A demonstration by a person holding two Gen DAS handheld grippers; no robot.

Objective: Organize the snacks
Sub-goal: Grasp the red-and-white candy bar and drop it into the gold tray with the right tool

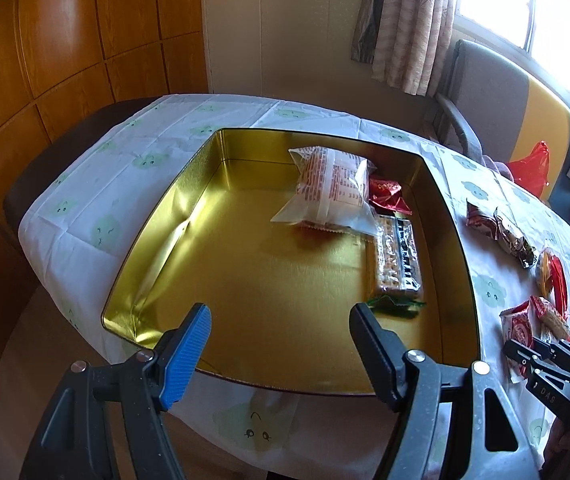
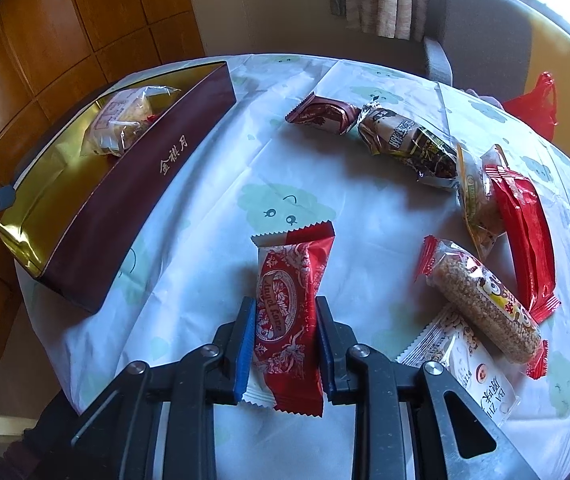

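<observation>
Four snacks sit in the tin (image 1: 157, 216). Your right gripper (image 2: 283, 344) jaws pinch a red wafer (image 2: 287, 320) for transfer; left gripper (image 1: 281, 344) jaws wide, waiting over the tin.

Wood-panelled wall (image 1: 65, 60) fills my ten o'clock. At two o'clock, a bright window (image 1: 525, 4), striped curtain (image 1: 409, 20) and grey-yellow chair (image 1: 501, 96).

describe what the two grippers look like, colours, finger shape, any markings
Both are black plastic clamp-style tools with silver pivot rivets and triangular cut-outs in the arms. The left gripper has long, narrow fingers, one faced with a ribbed blue pad. The right gripper has blue pads too, and white "DAS" lettering shows on it in the left view.
</observation>
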